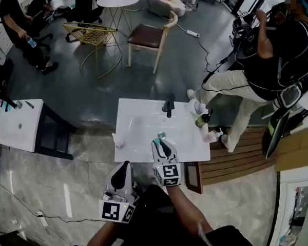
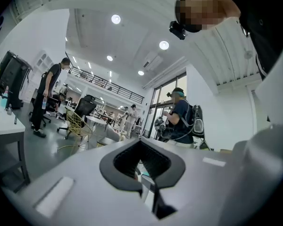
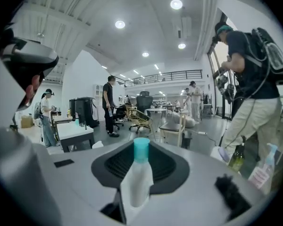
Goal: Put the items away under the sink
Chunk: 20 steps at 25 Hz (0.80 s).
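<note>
A white sink top (image 1: 138,124) with a black faucet (image 1: 169,105) lies just ahead of me. My right gripper (image 1: 161,143) hangs over its near edge, shut on a white bottle with a teal cap (image 1: 160,136). The right gripper view has that bottle (image 3: 137,180) upright between the jaws of the right gripper (image 3: 137,173). My left gripper (image 1: 122,170) is lower left, short of the sink; its jaws (image 2: 142,173) meet with nothing held. A white bottle (image 1: 196,106), a dark green bottle (image 1: 203,119) and a pink spray bottle (image 1: 213,136) stand at the sink's right side.
A small white object (image 1: 118,141) sits at the sink's left edge. A person (image 1: 267,70) stands close at the right. Wooden boards (image 1: 236,158) lie to the right, a white desk (image 1: 18,124) to the left. Chairs (image 1: 149,37) and a round table (image 1: 118,0) stand beyond.
</note>
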Tool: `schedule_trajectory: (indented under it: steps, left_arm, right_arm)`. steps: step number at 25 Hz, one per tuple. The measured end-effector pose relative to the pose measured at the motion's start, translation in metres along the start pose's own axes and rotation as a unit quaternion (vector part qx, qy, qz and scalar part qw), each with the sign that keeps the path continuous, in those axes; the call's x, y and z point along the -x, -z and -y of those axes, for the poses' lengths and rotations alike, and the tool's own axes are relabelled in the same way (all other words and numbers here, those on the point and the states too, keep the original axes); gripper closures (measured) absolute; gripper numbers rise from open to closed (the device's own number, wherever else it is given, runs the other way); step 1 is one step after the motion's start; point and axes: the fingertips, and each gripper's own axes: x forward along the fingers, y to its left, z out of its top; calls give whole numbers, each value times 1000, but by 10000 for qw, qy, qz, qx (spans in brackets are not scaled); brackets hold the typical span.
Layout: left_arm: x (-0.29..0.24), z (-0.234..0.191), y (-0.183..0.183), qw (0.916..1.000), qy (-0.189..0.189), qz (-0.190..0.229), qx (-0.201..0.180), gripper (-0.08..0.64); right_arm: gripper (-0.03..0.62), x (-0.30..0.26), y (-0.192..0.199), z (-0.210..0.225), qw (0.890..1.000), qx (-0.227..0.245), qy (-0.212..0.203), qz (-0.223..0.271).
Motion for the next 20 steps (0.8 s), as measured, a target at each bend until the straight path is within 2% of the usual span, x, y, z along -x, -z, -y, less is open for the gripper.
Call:
schedule_trajectory:
  steps: [9, 20]
  left_arm:
    - [7, 57, 13, 9994, 264, -144, -151, 555]
    - [41, 134, 36, 9997, 105, -116, -205, 555]
  right_arm:
    - [487, 63, -5, 13, 9998, -24, -56, 169]
    - [487, 155, 11, 32, 9994, -42, -204, 286]
